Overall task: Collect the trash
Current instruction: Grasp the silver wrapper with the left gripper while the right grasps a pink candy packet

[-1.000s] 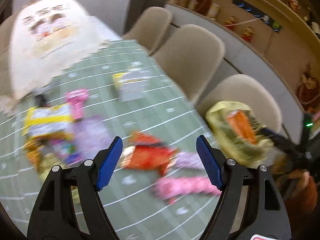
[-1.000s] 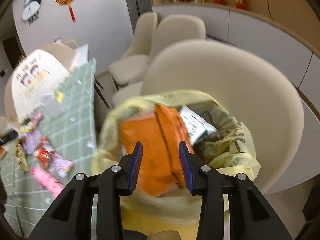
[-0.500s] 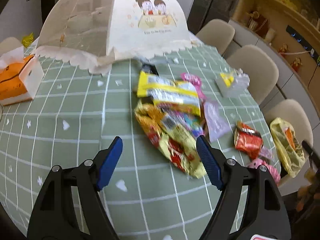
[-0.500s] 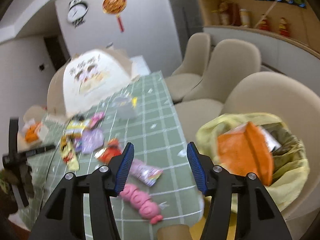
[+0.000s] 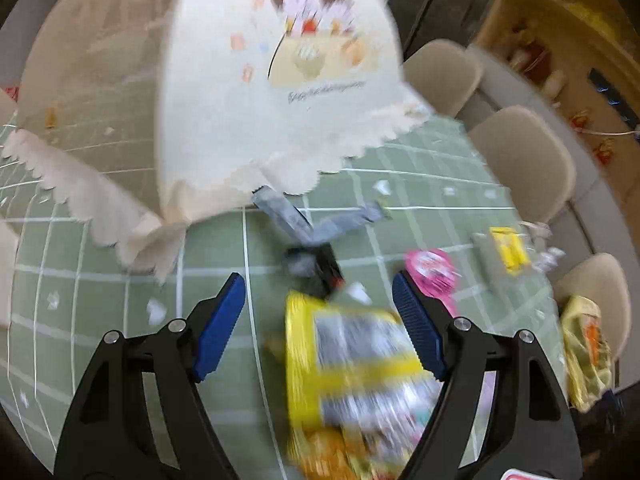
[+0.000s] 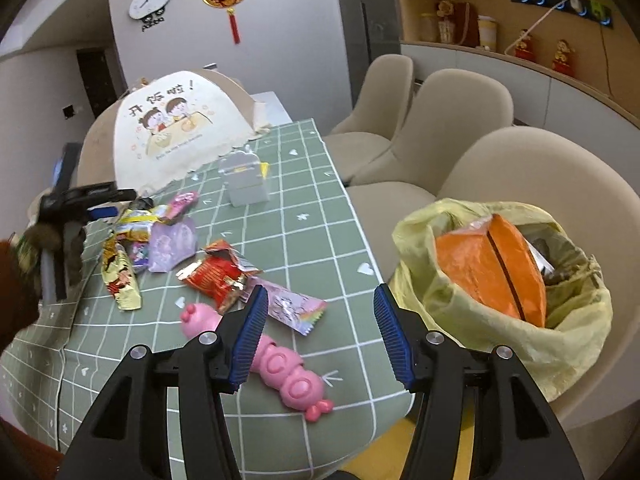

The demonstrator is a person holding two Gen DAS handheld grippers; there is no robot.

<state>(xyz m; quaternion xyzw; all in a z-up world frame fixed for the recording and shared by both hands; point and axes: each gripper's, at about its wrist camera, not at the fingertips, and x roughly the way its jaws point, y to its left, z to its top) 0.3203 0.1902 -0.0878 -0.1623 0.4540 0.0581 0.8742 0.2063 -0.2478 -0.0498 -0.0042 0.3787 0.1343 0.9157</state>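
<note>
My left gripper (image 5: 319, 324) is open and empty, low over a blurred yellow and silver snack bag (image 5: 352, 364) on the green checked table (image 5: 120, 292); it also shows in the right wrist view (image 6: 96, 204). My right gripper (image 6: 318, 336) is open and empty above the table's near edge. Wrappers lie on the table: a red one (image 6: 218, 274), a lilac one (image 6: 174, 242), a gold one (image 6: 120, 276), a pastel one (image 6: 294, 306). A yellow trash bag (image 6: 516, 344) with an orange packet (image 6: 492, 268) sits on a beige chair (image 6: 560, 168).
A cream mesh food cover (image 5: 248, 80) stands at the table's far end. A pink toy (image 6: 280, 364) lies by the near edge. A grey holder with a yellow item (image 6: 244, 180) stands mid-table, a pink wrapper (image 5: 432, 272) near it. More beige chairs (image 6: 452, 120) line the right side.
My left gripper has swung from the red wrapper to the snack pile and closed in on the yellow bag. My right gripper has pulled back from the trash bag and opened wide.
</note>
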